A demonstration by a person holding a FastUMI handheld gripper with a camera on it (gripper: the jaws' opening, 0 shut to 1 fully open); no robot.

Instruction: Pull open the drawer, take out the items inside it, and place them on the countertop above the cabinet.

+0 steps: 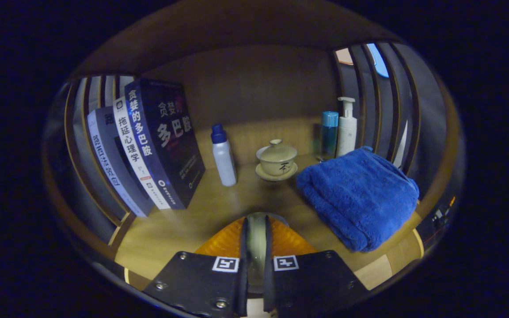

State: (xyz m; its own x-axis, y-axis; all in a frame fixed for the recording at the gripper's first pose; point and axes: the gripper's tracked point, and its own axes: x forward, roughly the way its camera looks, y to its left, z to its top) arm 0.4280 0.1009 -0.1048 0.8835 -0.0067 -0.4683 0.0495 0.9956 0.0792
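Two fingers of the gripper (256,232) are pressed in on a thin, pale, flat-edged thing (256,240) that stands on edge between them. Only its narrow rim shows, so I cannot tell what kind of item it is, and its lower part is lost behind the gripper's body. It is held just over the wooden countertop (219,207), near the front edge. The drawer itself is not something I can make out here.

Taking the lidded teacup (276,160) on its saucer as the landmark, at the middle of the countertop straight beyond the fingers: a small white bottle (223,154) with a blue cap stands upright to the left of the cup, apart from it. Further left of the cup, three books (148,145) lean together against the slatted side of the shelf, spines facing out. To the right of the cup and nearer the gripper lies a folded blue towel (360,196), its edge close to the saucer but seemingly not touching. Behind the towel, right of the cup and against the back panel, stand a blue-capped bottle (328,134) and a white pump bottle (347,128) side by side; their bases are hidden by the towel. The lighting is dim, and the corners of the shelf are hard to read.
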